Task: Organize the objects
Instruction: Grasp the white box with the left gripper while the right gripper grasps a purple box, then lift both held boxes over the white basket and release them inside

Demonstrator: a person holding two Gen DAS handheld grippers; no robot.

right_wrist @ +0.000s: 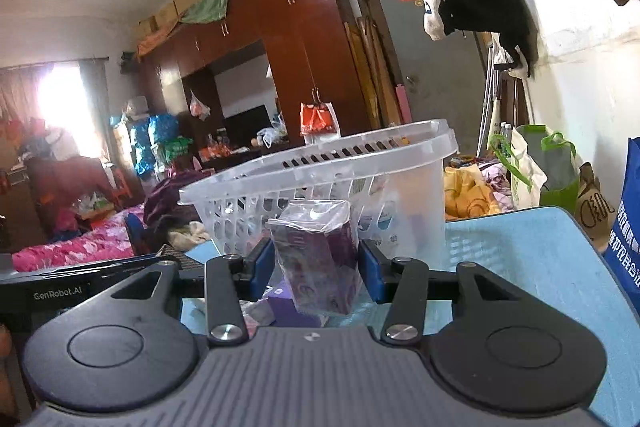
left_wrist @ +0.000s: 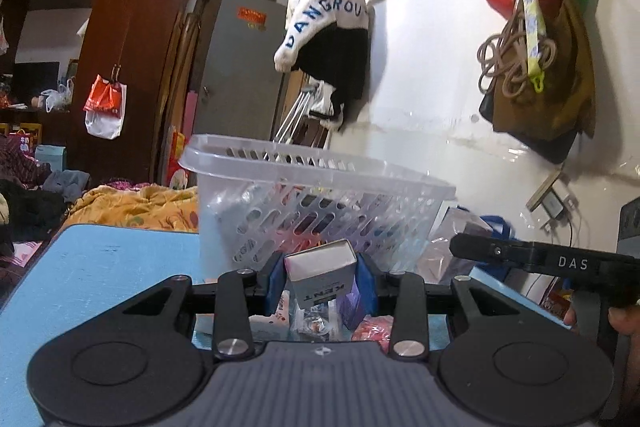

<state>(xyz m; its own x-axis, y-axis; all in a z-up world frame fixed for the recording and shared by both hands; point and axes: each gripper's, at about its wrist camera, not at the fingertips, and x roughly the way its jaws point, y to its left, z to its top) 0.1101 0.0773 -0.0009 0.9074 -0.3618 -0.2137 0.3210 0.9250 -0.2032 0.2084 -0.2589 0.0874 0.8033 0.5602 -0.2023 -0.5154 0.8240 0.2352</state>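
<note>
Both grippers are carrying items toward the clear slotted basket (left_wrist: 316, 195) on the blue tabletop (left_wrist: 100, 267). The left gripper (left_wrist: 322, 281) is clamping a Kent cigarette pack (left_wrist: 320, 273); the right gripper (right_wrist: 316, 263) is squeezing a cellophane-wrapped purple box (right_wrist: 316, 255), possibly cigarettes. Next, each needs lifting over the basket's rim, then releasing.

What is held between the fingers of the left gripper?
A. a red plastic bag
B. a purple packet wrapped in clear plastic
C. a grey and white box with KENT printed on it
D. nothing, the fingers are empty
C: in the left wrist view the left gripper has its blue pads pressed on both sides of the KENT box, in front of the clear basket.
</note>
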